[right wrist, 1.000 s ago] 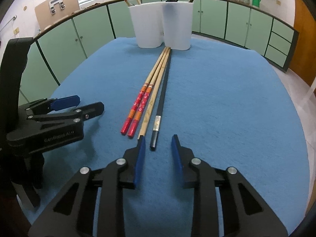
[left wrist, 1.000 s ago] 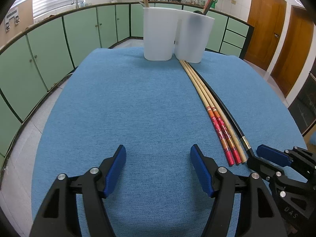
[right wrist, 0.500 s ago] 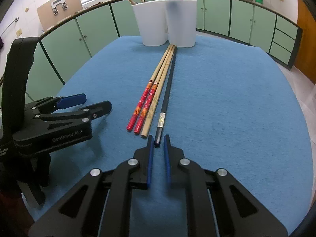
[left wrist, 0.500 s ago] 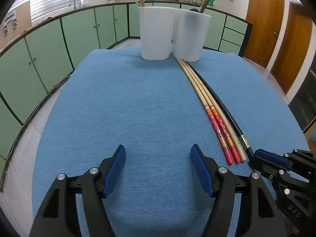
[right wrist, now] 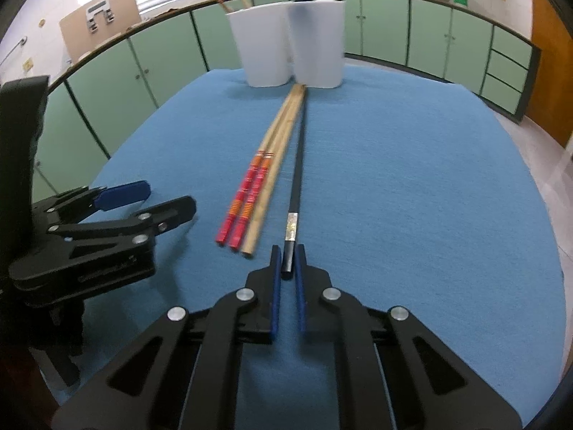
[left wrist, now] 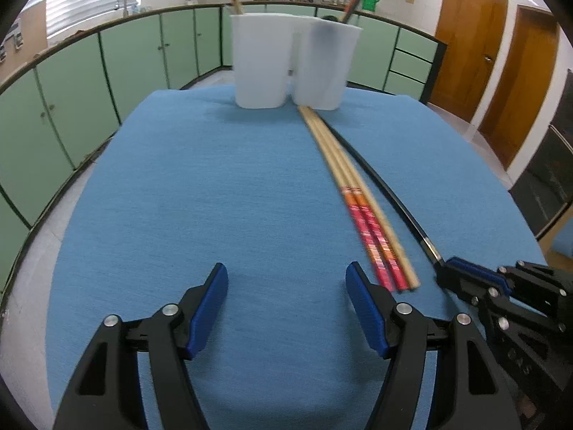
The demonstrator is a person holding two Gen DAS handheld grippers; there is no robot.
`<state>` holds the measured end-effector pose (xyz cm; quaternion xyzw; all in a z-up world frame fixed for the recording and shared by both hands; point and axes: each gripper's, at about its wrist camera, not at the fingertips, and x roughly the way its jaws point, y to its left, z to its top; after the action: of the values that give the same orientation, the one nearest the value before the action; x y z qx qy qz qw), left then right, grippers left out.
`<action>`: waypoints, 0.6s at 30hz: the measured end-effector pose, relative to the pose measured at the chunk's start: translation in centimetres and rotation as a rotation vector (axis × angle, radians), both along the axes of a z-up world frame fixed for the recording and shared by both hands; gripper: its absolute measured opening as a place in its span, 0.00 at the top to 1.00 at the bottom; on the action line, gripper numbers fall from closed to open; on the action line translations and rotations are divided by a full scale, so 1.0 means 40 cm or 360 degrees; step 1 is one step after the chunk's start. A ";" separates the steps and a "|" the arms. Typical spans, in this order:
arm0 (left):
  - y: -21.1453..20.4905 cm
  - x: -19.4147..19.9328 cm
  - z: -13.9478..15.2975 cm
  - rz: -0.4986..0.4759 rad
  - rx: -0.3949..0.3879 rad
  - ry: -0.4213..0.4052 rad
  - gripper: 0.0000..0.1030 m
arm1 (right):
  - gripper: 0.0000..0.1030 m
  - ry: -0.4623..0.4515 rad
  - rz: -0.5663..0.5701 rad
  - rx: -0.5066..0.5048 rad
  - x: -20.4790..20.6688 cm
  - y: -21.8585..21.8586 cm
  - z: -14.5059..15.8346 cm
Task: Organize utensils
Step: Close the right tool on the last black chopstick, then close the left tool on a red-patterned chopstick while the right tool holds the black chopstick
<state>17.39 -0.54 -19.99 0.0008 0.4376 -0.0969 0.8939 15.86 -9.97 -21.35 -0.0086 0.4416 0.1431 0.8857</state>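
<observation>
Right gripper (right wrist: 287, 263) newly clamping black chopstick (right wrist: 298, 168)

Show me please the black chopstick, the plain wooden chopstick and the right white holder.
black chopstick (right wrist: 297, 172), right wrist view, middle of shaft
plain wooden chopstick (right wrist: 269, 193), right wrist view, lower shaft
right white holder (right wrist: 318, 43), right wrist view, front wall

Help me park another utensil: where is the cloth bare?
Bare blue cloth lies left of the chopsticks, and right of the black chopstick. Crowded: the middle strip up to the white holders.
</observation>
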 end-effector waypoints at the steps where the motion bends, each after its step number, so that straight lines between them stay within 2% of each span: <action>1: -0.005 -0.001 0.000 -0.0013 -0.0004 -0.0001 0.35 | 0.94 -0.0003 -0.0020 -0.0006 0.000 -0.011 0.000; 6: -0.040 -0.008 0.003 -0.0065 -0.0017 -0.0002 0.35 | 0.94 -0.0010 -0.0091 -0.0007 0.005 -0.058 -0.002; 11: -0.057 -0.001 -0.009 -0.0063 0.0046 -0.0003 0.35 | 0.94 -0.0014 -0.0105 0.0000 0.012 -0.068 -0.005; 18: -0.045 -0.003 -0.011 0.0029 0.0098 -0.0012 0.38 | 0.93 -0.0009 -0.0080 0.0021 0.009 -0.073 -0.006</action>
<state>17.28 -2.32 -20.45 0.0248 0.4369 -0.0753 0.8960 16.24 -12.87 -21.57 0.0080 0.4381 0.1237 0.8903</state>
